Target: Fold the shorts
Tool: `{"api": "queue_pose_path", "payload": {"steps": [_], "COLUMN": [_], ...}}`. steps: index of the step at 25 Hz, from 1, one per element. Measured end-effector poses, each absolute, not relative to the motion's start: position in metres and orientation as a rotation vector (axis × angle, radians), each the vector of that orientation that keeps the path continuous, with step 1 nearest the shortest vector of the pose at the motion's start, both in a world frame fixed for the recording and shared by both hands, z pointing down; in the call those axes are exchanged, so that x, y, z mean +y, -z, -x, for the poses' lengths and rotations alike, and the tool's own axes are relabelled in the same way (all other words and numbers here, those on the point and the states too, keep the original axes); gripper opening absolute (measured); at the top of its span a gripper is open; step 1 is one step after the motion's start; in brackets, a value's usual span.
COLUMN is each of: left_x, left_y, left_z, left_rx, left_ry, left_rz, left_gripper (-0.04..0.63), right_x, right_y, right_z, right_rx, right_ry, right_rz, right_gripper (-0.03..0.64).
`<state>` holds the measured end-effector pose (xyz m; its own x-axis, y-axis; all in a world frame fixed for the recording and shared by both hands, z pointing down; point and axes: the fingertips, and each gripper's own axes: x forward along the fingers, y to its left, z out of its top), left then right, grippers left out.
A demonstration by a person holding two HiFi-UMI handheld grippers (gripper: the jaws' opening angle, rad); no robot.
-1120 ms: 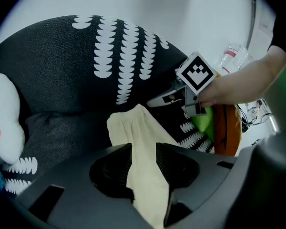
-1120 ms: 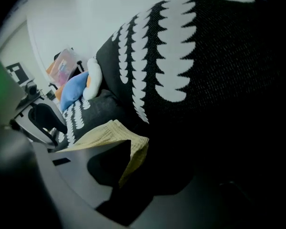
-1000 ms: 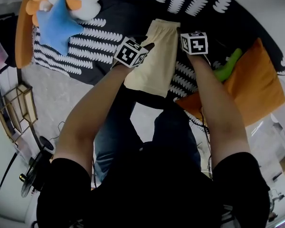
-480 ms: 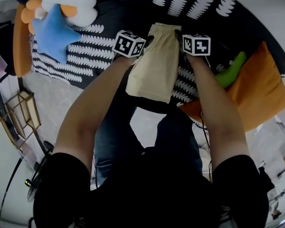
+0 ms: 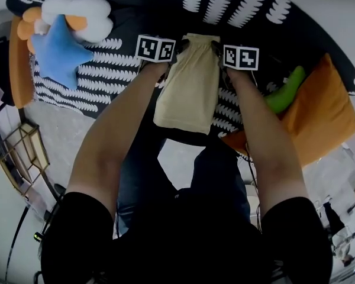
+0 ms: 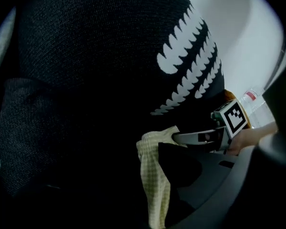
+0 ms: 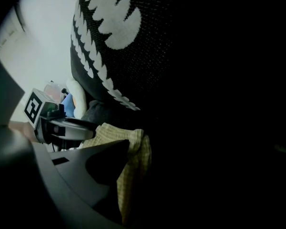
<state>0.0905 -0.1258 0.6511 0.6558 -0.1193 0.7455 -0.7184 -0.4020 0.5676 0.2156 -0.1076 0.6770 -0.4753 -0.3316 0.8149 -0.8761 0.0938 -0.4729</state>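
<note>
**Both grippers at the waistband – the hem lies back at 6 o'clock**

A dark blanket with white leaf marks [image 5: 106, 76] covers the surface ahead. The pale yellow checked shorts [image 5: 189, 90] lie on it as one narrow strip. In the head view their long axis runs from 12 to 6 o'clock, with the waistband [image 5: 201, 39] at the 12 o'clock end and the hem [image 5: 180, 126] nearest the person.

The left gripper [image 5: 178, 46] sits at 9 o'clock of the waistband and the right gripper [image 5: 216, 47] at 3 o'clock, one on each corner. Both sets of jaws have just been opening. Each gripper view shows a waistband corner between the jaws, but the cloth hangs loose rather than pinched, so both grips look released.

Neither hand is nearer the hem; both are equally far from it. A crosswise fold would likely mean coming back toward 6 o'clock to take the hem, or carrying the waistband down to meet it.

Both gripper views are very dark – the outer jaw of each is lost in shadow. The forearms hide the blanket beside the shorts. Whether the hem lies flat or droops over the blanket's edge is hard to make out.
</note>
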Motion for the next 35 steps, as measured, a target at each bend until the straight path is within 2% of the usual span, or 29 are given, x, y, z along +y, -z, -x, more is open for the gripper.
{"api": "queue_pose_path", "payload": {"steps": [6,12,15,30,35], "left_x": [-0.125,-0.122,-0.124,-0.160,-0.156], "left_y": [-0.674,-0.671,-0.667,-0.611,-0.580], "left_z": [-0.091,-0.097,-0.093,-0.084,-0.081], "left_rx": [-0.626,-0.597,-0.590,-0.638,-0.590], "left_ry": [-0.816,-0.788,-0.782,-0.720,-0.796], "left_rz": [-1.816,-1.797,-1.804,-1.961,-2.114], "left_gripper": [0.191,0.093,0.071,0.058,0.058], "right_x": [-0.110,-0.112,-0.116,-0.145,-0.143], "right_y": [-0.677,-0.666,-0.661,-0.610,-0.586], "right_z": [-0.209,-0.203,-0.196,-0.187,-0.183], "right_rx": [-1.862,-1.917,-1.944,-2.143,-2.200], "right_ry": [-1.397,-1.410,-1.391,-1.203,-1.111], "right_rz": [-1.188,-1.122,-1.089,-1.113,-1.064], "right_gripper": [0.148,0.089,0.074,0.066,0.066]}}
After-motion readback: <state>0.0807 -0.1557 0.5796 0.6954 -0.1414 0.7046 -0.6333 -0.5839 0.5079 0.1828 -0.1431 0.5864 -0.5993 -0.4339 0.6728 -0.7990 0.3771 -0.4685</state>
